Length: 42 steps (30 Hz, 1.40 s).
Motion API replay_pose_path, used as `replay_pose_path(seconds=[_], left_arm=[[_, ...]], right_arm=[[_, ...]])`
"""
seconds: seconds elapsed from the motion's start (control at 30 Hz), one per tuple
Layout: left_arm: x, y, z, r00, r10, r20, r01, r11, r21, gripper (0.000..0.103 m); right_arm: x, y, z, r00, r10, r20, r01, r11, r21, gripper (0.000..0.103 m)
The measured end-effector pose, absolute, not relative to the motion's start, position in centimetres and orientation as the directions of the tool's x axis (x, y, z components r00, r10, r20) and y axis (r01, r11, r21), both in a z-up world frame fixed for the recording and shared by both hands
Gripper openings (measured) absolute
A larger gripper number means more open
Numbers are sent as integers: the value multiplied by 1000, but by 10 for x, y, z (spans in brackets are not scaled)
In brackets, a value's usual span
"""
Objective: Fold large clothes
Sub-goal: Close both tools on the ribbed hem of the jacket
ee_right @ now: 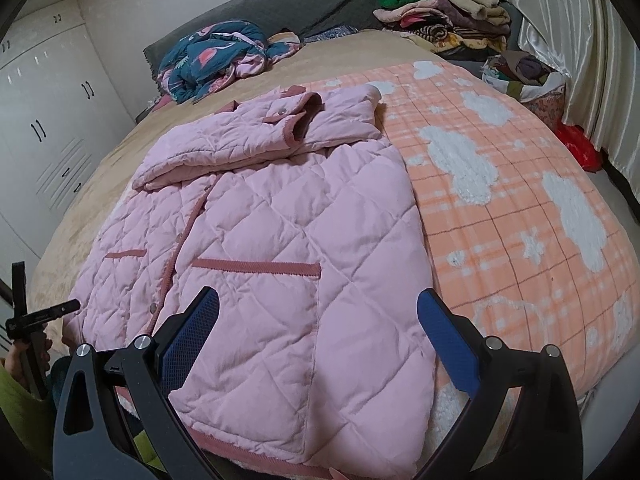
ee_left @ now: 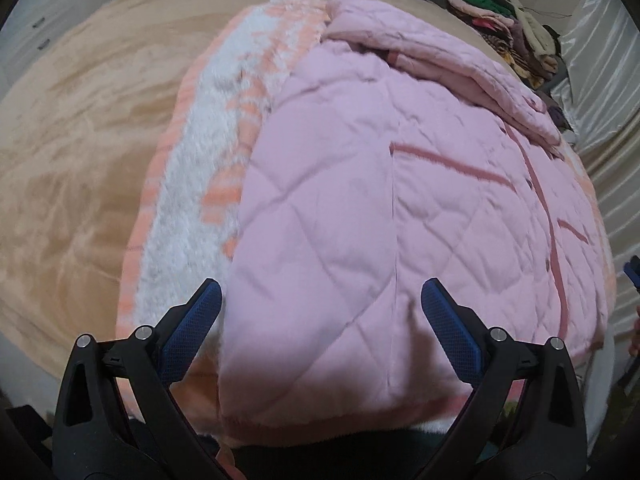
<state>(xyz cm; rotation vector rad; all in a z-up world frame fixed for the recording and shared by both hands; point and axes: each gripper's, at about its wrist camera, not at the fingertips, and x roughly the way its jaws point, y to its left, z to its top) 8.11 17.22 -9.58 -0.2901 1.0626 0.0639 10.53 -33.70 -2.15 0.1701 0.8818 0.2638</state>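
Observation:
A pink quilted jacket (ee_left: 360, 208) lies flat on an orange plaid blanket with white clouds (ee_left: 192, 168), front up, with both sleeves folded across the chest (ee_right: 256, 132). It fills the middle of the right wrist view (ee_right: 280, 248) too. My left gripper (ee_left: 322, 304) is open and empty, hovering over the jacket's hem at one bottom corner. My right gripper (ee_right: 318, 312) is open and empty over the hem at the other bottom corner. The left gripper's frame (ee_right: 36, 316) shows at the left edge of the right wrist view.
The blanket (ee_right: 520, 208) lies on a tan bed cover (ee_left: 80, 140). A crumpled blue patterned garment (ee_right: 216, 60) and a grey headboard cushion (ee_right: 280, 8) are at the head. A pile of clothes (ee_right: 444, 20) sits at the far right by a curtain (ee_right: 580, 60). White wardrobes (ee_right: 44, 112) stand left.

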Motion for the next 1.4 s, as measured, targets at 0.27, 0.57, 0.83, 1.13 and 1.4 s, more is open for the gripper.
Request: replay_pose_path(seconds=[0.27, 0.57, 0.83, 1.13, 1.4], left_arm=[[62, 178, -107, 454, -151, -878, -164, 955, -249, 70], [55, 157, -108, 444, -149, -883, -87, 974, -208, 59], [64, 153, -99, 469, -155, -869, -88, 971, -221, 27], [61, 157, -97, 492, -179, -852, -97, 961, -258, 23], [55, 152, -87, 528, -134, -839, -105, 970, -221, 18]], right_arm=[[96, -344, -32, 586, 273, -763, -146, 962, 231, 99], [78, -348, -56, 517, 265, -814, -165, 964, 209, 99], [58, -353, -94, 399, 280, -873, -165, 959, 232, 99], [43, -366, -120, 347, 427, -835, -86, 901, 425, 83], [37, -380, -97, 418, 507, -753, -118, 853, 509, 25]])
